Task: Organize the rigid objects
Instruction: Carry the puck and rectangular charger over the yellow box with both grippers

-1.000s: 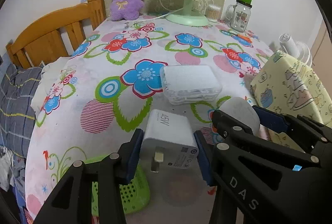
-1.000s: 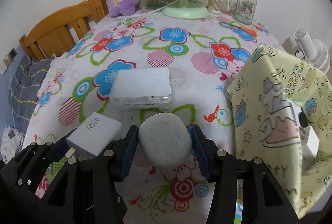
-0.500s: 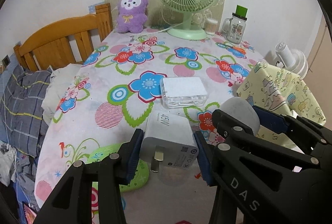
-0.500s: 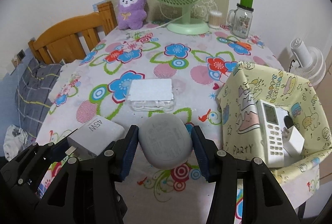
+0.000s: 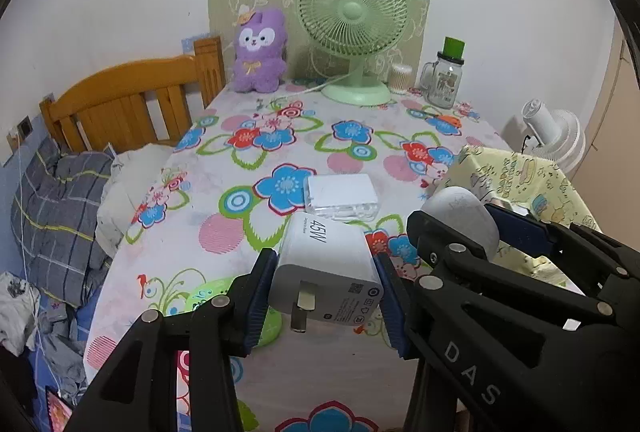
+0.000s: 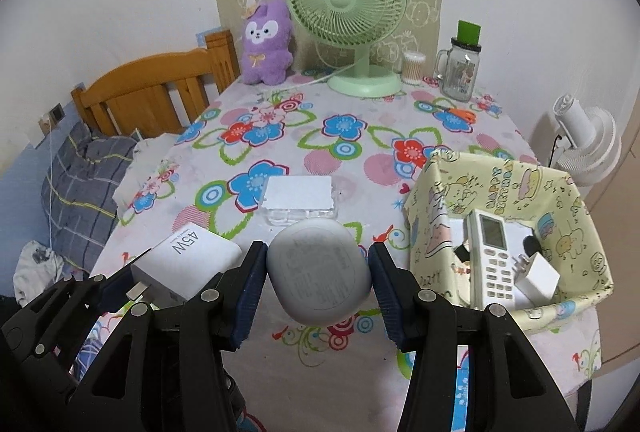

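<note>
Charger pinched in your left gripper, grey case pinched in your right gripper, both lifted clear for the yellow box

Glowing evenly under soft, diffuse indoor light, moderately bright, with no hard glare anywhere. Casting only faint, blurred shadows on the worktop beneath the white charger and behind the green fan. Bending strongly at the fisheye edges, curving the wall behind the fan and darkening into black vignette corners. Staying sharp from the fan forward. Rendering the black tongs' arms as near-featureless dark masses. Showing slightly washed colours.
</note>
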`<action>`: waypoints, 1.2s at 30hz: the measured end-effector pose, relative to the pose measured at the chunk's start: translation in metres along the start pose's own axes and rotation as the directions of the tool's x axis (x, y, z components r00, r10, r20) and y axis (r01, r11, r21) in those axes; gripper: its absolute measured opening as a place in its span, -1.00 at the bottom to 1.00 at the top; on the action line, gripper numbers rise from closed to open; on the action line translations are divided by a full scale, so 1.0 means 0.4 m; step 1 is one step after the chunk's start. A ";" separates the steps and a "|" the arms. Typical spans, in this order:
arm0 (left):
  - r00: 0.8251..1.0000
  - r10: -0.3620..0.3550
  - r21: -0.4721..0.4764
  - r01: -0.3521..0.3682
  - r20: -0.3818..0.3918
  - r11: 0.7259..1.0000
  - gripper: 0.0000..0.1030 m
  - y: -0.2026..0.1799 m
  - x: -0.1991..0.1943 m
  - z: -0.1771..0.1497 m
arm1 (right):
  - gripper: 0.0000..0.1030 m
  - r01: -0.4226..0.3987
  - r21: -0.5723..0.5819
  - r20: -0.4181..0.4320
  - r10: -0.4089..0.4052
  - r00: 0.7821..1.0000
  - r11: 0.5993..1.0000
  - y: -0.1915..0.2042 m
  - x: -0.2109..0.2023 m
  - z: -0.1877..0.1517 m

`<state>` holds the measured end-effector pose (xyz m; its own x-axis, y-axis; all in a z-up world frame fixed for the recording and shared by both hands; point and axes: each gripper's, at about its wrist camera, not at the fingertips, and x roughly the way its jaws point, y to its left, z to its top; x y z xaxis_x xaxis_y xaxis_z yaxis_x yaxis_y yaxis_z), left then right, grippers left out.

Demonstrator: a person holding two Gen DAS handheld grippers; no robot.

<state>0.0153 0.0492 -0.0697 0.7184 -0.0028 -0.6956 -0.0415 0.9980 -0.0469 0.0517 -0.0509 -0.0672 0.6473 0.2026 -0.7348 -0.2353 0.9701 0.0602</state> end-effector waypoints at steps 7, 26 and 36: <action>0.999 -0.004 0.005 0.003 0.037 1.000 -0.02 -0.027 -0.034 0.010 | 0.07 0.005 -0.003 0.037 -0.004 0.999 1.000 -0.019 -0.046 0.010; 0.996 -0.061 0.054 0.057 0.071 0.997 -0.02 -0.141 -0.044 0.052 | 0.07 0.063 0.048 0.076 -0.066 0.995 0.997 -0.130 -0.092 0.034; 0.992 -0.101 0.108 0.092 0.082 0.990 -0.02 -0.216 -0.027 0.088 | 0.07 0.097 0.103 0.086 -0.106 0.991 0.990 -0.214 -0.099 0.054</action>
<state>0.0357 -0.0349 -0.0329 0.7736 -0.0982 -0.6260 0.0996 0.9945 -0.0328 0.0621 -0.1390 -0.0287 0.7284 0.1093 -0.6764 -0.0957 0.9937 0.0575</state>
